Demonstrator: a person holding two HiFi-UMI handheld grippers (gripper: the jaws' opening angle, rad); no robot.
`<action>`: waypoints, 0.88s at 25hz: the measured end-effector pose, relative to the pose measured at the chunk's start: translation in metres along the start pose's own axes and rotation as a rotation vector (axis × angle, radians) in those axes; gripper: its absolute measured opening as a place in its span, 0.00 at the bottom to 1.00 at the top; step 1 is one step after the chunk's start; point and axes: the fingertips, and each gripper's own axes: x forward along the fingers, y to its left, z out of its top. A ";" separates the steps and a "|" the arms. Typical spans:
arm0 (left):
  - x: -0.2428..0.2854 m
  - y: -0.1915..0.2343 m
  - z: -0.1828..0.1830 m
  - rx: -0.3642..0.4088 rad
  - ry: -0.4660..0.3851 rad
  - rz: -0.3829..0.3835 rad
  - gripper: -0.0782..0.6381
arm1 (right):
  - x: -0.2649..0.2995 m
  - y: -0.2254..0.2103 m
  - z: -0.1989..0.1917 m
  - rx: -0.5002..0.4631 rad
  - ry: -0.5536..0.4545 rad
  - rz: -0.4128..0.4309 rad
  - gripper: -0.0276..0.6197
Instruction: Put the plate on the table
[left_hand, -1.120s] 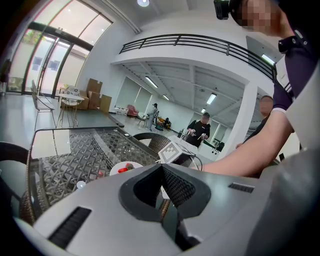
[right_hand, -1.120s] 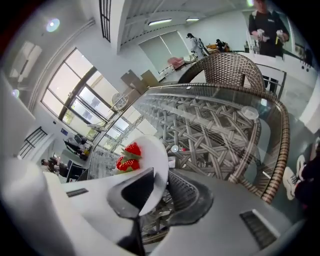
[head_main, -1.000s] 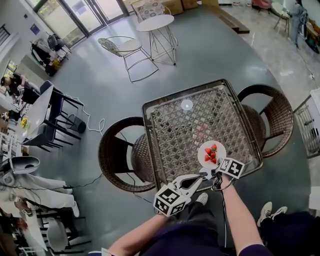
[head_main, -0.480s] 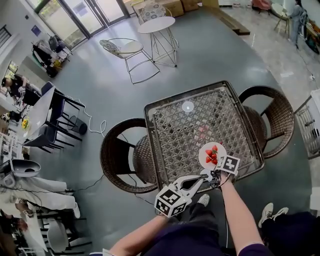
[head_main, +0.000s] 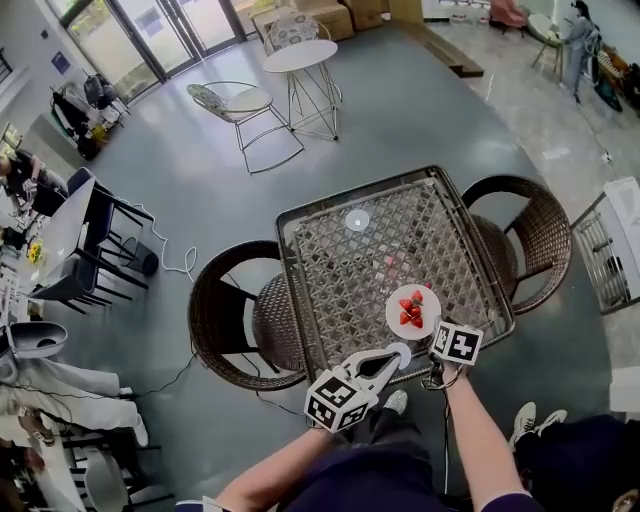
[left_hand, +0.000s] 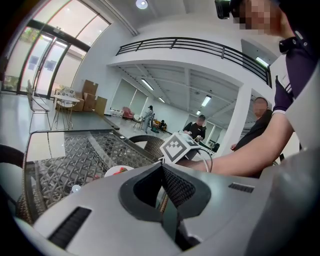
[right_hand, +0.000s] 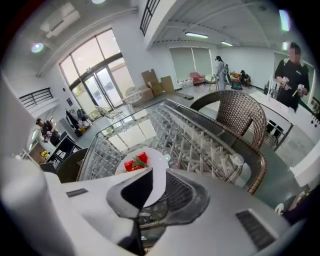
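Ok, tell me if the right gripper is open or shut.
Open: on the right gripper the jaws have just been opening and stand apart, pads clear of the plate, which lies flat on the table.

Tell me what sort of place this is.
Likely a café-style lounge or lobby: a lattice table with wicker chairs, a white round table beyond, and tall glazed doors.
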 end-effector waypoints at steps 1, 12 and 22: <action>0.001 -0.001 0.001 0.006 -0.003 -0.009 0.12 | -0.009 0.003 0.005 -0.024 -0.029 0.019 0.13; -0.009 -0.019 0.022 0.061 -0.036 -0.059 0.12 | -0.112 0.065 0.039 -0.189 -0.243 0.289 0.05; -0.026 -0.016 0.046 0.068 -0.088 -0.047 0.12 | -0.184 0.112 0.067 -0.299 -0.464 0.409 0.05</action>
